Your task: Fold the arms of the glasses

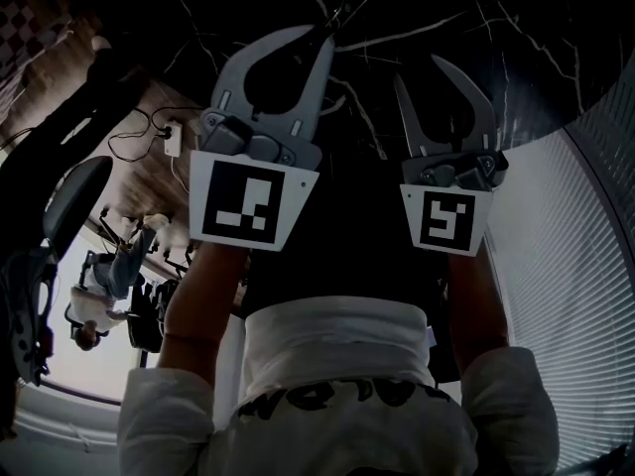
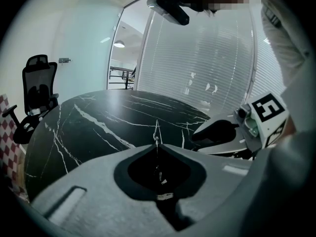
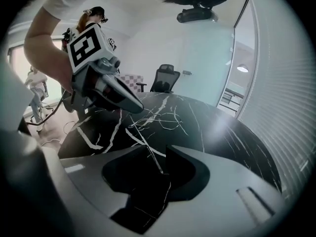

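Thin wire-rimmed glasses (image 3: 160, 117) are at the tip of my left gripper (image 1: 325, 36) over the black marble table (image 1: 516, 38). In the head view only a thin wire of the glasses (image 1: 349, 6) shows beyond that tip. The left gripper (image 2: 156, 144) is shut on a thin part of the frame. My right gripper (image 1: 419, 69) is just to its right, open. In the right gripper view one slim arm of the glasses (image 3: 147, 146) runs down through the gap of the right gripper (image 3: 159, 149), with neither pad pressing on it.
A black office chair (image 2: 37, 90) stands beyond the table's far side. White blinds (image 1: 575, 246) line the wall at the right. Other people (image 1: 104, 276) and a cable on the wooden floor (image 1: 149, 132) are at the left.
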Tool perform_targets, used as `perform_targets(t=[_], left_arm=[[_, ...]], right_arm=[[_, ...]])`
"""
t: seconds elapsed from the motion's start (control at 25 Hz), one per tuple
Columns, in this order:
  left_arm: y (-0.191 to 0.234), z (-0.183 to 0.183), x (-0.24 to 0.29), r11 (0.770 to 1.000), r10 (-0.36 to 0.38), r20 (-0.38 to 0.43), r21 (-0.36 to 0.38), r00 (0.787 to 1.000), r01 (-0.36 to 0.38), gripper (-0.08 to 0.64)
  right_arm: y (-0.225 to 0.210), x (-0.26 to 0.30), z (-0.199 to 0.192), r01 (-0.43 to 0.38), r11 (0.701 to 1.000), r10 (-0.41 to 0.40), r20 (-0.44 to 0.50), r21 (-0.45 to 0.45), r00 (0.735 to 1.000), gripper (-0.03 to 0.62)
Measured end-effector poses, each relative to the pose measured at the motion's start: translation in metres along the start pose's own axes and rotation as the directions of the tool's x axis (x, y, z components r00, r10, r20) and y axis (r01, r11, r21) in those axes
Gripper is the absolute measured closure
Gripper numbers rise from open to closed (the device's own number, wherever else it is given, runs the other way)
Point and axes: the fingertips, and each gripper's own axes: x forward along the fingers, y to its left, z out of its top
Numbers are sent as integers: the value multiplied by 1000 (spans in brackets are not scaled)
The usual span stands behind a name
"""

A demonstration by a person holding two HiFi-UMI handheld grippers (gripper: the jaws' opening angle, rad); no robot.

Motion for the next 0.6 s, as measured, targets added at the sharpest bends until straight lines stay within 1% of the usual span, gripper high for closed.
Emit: perform_targets(t=[0.28, 0.6], left_arm=[[-4, -3, -1, 1000, -16, -10, -5, 1000, 16, 552], [-4, -1, 0, 996, -28, 9, -83, 1000, 29, 552]], right_arm=[[-21, 13, 5, 34, 999, -34, 0, 15, 999, 468], [-33, 25, 14, 58, 998, -58, 11, 35, 998, 468]])
